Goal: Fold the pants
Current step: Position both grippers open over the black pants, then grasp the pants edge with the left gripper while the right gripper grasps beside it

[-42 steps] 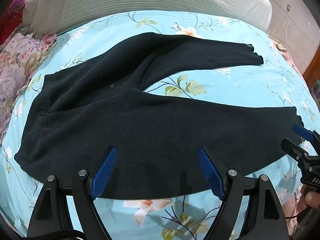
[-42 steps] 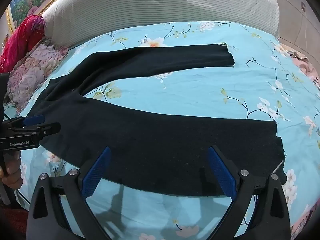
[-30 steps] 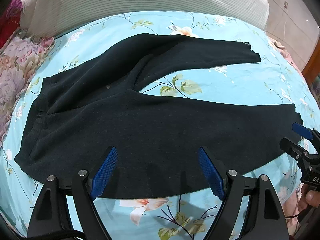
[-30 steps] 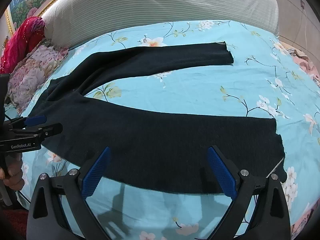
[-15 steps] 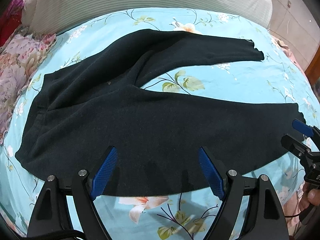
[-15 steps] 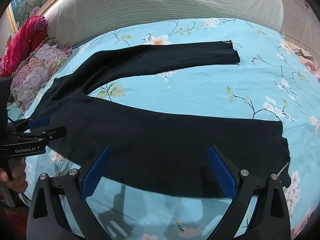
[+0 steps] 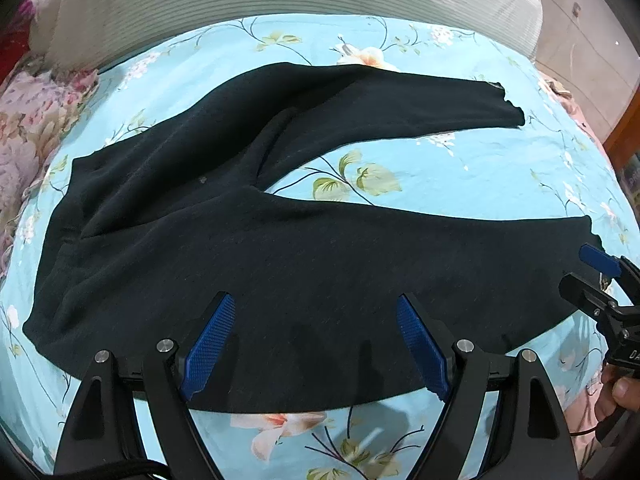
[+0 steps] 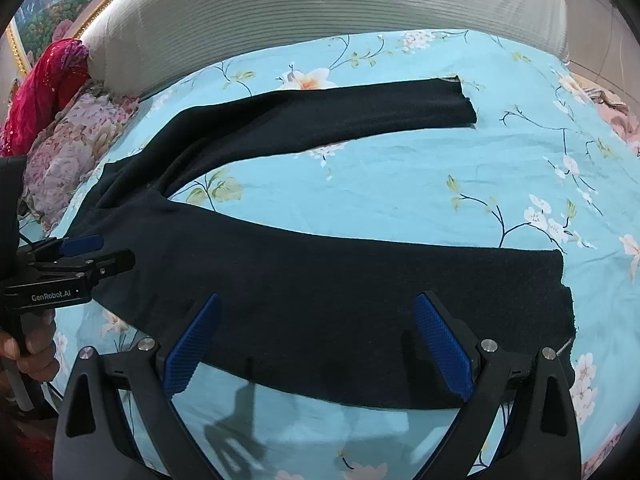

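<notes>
Hovering grippers: both are held low over the near edge of the bed, fingers pointing across it.
Left gripper [image 7: 314, 340]: jaws spread wide, nothing between the blue pads; it sits above the near hem side of the nearer trouser leg, closer to the waist end. Whether the fingertips touch the cloth I cannot tell.
Right gripper [image 8: 316, 346]: jaws likewise spread wide and empty, over the near edge of the same leg, closer to the cuff end.
Hands: a hand [image 8: 28, 354] grips the left tool's handle at the left margin of the right wrist view; fingers of the other hand [image 7: 618, 390] show at the right margin of the left wrist view.
Pants [image 7: 280, 256]: black, lying flat and unfolded on the sheet, waistband to the left, the two legs splayed apart to the right in a V.
Nearer leg: runs along the near side of the bed, its cuff just beside the right gripper.
Farther leg [image 8: 340, 120]: stretches toward the right, well apart from the nearer one, with bare sheet between them.
Sheet [image 8: 400, 192]: light blue with a flower and branch print.
Floral pillow [image 8: 68, 160]: at the left, beyond the waistband.
Red cloth [image 8: 44, 84]: behind that pillow.
Headboard [image 8: 300, 4]: pale, ribbed and padded, along the far side.
</notes>
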The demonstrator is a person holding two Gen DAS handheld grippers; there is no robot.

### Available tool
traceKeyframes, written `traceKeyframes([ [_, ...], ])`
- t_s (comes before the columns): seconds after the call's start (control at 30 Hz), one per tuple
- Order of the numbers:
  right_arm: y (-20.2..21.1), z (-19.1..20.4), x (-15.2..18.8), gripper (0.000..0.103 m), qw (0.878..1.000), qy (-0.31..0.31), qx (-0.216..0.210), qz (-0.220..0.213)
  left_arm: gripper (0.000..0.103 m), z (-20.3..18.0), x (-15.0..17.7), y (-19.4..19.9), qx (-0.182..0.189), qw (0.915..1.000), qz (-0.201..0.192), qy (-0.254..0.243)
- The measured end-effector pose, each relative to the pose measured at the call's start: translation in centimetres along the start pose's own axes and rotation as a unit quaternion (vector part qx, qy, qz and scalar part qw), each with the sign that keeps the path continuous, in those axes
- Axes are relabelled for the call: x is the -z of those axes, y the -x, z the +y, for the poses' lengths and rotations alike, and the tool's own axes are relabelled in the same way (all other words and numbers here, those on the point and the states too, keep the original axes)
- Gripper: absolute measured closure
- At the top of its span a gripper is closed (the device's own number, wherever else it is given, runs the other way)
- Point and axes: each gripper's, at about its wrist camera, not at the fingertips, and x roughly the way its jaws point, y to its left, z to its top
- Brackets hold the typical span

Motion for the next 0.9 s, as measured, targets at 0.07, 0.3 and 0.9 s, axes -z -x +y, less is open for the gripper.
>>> traceKeyframes([
  [0.07, -0.1, -0.3, 0.0, 0.006, 1.000, -0.008, -0.002, 0.010, 0.020, -0.2, -0.2, -0.7, 0.003, 1.0000, 0.003, -0.001],
  [0.3, -0.3, -1.1, -0.3, 0.006, 1.000, -0.014, -0.001, 0.012, 0.020, -1.4, -0.7, -2.5, 0.014, 0.9997, 0.016, -0.012],
  [0.9, -2.4, -5.7, -8.9, 0.006, 1.000, -0.016, -0.001, -0.016, 0.020, 0.0, -10.9, -5.1, -0.003, 1.0000, -0.001, -0.005],
])
